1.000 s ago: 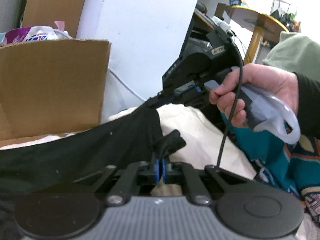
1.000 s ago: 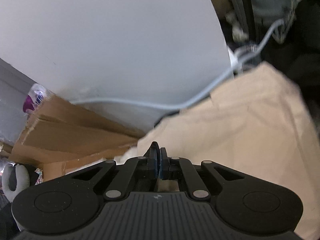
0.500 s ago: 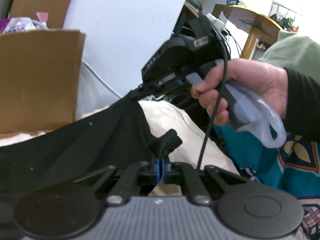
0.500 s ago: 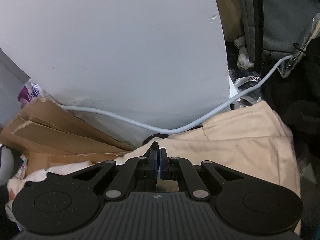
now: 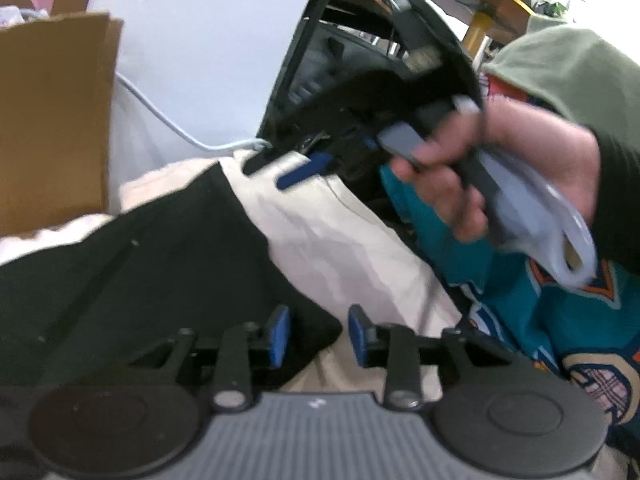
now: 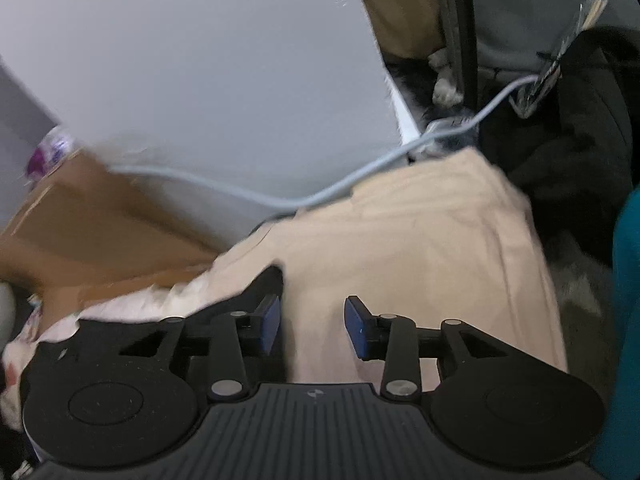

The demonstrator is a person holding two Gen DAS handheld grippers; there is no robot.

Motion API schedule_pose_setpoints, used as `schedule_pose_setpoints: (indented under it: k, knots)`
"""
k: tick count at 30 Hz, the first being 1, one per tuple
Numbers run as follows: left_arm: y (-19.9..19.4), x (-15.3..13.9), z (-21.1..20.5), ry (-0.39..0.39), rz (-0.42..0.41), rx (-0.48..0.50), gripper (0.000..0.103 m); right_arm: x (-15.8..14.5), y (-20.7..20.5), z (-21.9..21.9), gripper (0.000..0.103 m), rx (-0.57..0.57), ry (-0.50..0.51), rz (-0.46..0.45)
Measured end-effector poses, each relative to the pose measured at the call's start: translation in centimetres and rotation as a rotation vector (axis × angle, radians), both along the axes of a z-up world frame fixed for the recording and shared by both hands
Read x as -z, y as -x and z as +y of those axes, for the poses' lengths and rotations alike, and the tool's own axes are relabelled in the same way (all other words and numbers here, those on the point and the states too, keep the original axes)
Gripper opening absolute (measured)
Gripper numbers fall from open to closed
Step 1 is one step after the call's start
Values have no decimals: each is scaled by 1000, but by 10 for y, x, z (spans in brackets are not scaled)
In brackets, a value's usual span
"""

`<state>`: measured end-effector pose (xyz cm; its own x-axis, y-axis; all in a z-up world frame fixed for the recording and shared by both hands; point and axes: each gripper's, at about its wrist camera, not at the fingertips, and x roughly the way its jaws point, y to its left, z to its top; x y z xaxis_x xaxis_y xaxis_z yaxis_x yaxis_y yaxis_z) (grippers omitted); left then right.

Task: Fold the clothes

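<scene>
**Black garment lies on the beige cloth, both grippers spread**

Black garment (image 5: 132, 264) lies flat across the beige cloth (image 5: 340, 240), its corner just in front of my left gripper (image 5: 319, 334), whose blue pads stand wide apart with nothing between them. My right gripper (image 6: 311, 326) is spread wide too, above the beige cloth beside the garment's edge. Behind the cloth are a cardboard box (image 5: 52, 120) and a grey cable (image 6: 248, 194).

A brown cardboard box (image 5: 52, 120) fills the left of the frame, a pale grey cable (image 5: 160, 118) trails beside it, and a yellow-legged round wooden table (image 5: 478, 8) stands upper right.
</scene>
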<state>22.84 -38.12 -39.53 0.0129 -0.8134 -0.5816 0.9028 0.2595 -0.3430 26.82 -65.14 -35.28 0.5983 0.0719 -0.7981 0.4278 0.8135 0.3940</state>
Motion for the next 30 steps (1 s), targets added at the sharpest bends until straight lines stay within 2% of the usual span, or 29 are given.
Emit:
schedule_pose_setpoints:
  k: [6, 9, 11, 16, 18, 19, 20, 22, 26, 28, 29, 30]
  knots:
    - [-25, -20, 27, -56, -69, -12, 37, 1, 31, 29, 44, -64, -31, 29]
    - [-41, -26, 49, -95, -89, -34, 37, 7, 42, 46, 47, -98, -36, 64]
    - [-52, -30, 67, -124, -96, -67, 37, 11, 48, 57, 53, -135, -18, 90]
    - [-77, -44, 116, -195, -101, -154, 38, 22, 71, 77, 52, -150, 42, 80]
    - [-87, -49, 137, -235, -102, -191, 38, 24, 79, 87, 43, -174, 96, 78]
    - [-92, -53, 147, -256, -102, -213, 38, 23, 83, 89, 30, -179, 115, 76]
    - [-96, -56, 156, -274, -102, -231, 38, 22, 87, 90, 23, -183, 132, 75]
    - [-106, -65, 174, -321, -102, -271, 38, 21, 94, 89, 14, -188, 140, 75]
    - [-124, -83, 208, -419, -92, -365, 40, 24, 107, 85, 14, -174, 113, 74]
    - [-132, -94, 224, -428, -98, -393, 50, 25, 113, 82, 11, -159, 97, 81]
    - [-136, -97, 231, -420, -104, -405, 52, 25, 114, 82, 5, -154, 96, 89]
    - [-140, -100, 239, -412, -108, -415, 54, 24, 117, 81, 4, -150, 114, 101]
